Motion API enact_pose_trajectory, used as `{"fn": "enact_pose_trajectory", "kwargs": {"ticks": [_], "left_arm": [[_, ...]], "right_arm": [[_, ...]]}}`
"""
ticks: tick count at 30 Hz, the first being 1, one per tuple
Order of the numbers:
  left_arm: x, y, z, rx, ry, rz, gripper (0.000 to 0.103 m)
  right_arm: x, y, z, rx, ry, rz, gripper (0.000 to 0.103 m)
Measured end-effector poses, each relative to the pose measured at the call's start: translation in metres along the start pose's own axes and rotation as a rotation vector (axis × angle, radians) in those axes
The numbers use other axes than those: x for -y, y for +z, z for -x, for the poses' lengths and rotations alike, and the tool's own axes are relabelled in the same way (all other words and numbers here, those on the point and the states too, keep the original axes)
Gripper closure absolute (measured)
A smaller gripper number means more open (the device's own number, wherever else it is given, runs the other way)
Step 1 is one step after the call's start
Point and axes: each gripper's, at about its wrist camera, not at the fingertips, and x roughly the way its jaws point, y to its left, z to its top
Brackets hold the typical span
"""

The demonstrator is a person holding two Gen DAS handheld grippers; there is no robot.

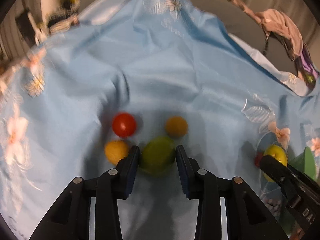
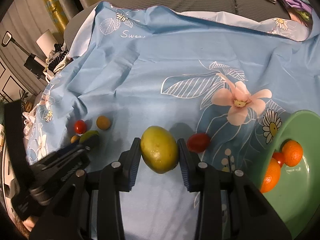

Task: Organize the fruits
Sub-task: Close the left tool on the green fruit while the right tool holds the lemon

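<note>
**Both grabs look a bit dicey**

On the left, a lime (image 1: 157, 156) is straddled by the left gripper (image 1: 157, 154), jaws beside it, but whether it's actually pinched can't be told through the blur. A yellow fruit (image 1: 116, 151) sits just beside the outer finger and could easily get nudged and rolled across the cloth (image 1: 160, 60). In the middle, a lemon (image 2: 159, 152) is squeezed between the right gripper (image 2: 159, 150) pads; being round and smooth, it could get squirted out. A tomato (image 2: 198, 142) is parked close by. The bowl (image 2: 296, 200) is at the far right, oranges (image 2: 292, 153) already inside.
</note>
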Motion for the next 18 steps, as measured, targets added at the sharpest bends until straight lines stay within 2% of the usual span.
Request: {"fn": "enact_pose_trajectory", "kwargs": {"ticks": [2,9,12,18], "left_arm": [[0.001,-0.001,0.002,0.037,0.019,-0.004,0.067],[-0.002,-0.004,0.007,0.032,0.013,0.010,0.069],[0.008,-0.005,0.021,0.079,0.006,-0.023,0.069],[0.029,-0.011,0.061,0.168,-0.056,-0.081,0.069]], "right_arm": [[0.000,0.000,0.002,0.006,0.003,-0.001,0.066],[0.001,0.001,0.007,0.020,0.011,-0.009,0.066],[0.003,0.001,0.011,0.031,0.017,-0.015,0.066],[0.009,-0.001,0.031,0.078,0.009,-0.039,0.066]]}}
